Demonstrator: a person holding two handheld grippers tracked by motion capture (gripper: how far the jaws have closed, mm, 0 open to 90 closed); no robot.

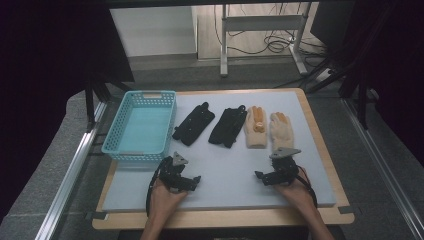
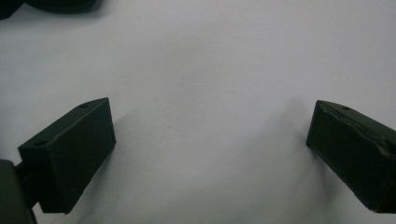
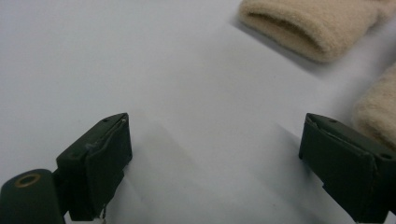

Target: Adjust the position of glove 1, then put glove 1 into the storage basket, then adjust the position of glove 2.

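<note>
Four gloves lie in a row on the pale mat (image 1: 225,167): two black gloves (image 1: 194,123) (image 1: 228,126) and two beige gloves with orange fingertips (image 1: 256,127) (image 1: 281,131). A light blue basket (image 1: 140,127) stands at the mat's left and looks to hold nothing. My left gripper (image 1: 194,181) rests low near the front left, held in a hand, its jaws wide open over bare mat (image 2: 210,140). My right gripper (image 1: 260,176) sits at the front right, also open (image 3: 215,144). A beige cuff (image 3: 308,28) lies ahead of it, and another beige glove (image 3: 378,112) is beside its right jaw.
The mat lies on a wooden tabletop (image 1: 320,130) with metal rails along both sides. A white frame (image 1: 260,30) and cables stand on the floor beyond the far edge. An edge of a black glove (image 2: 60,4) shows at the top of the left gripper view.
</note>
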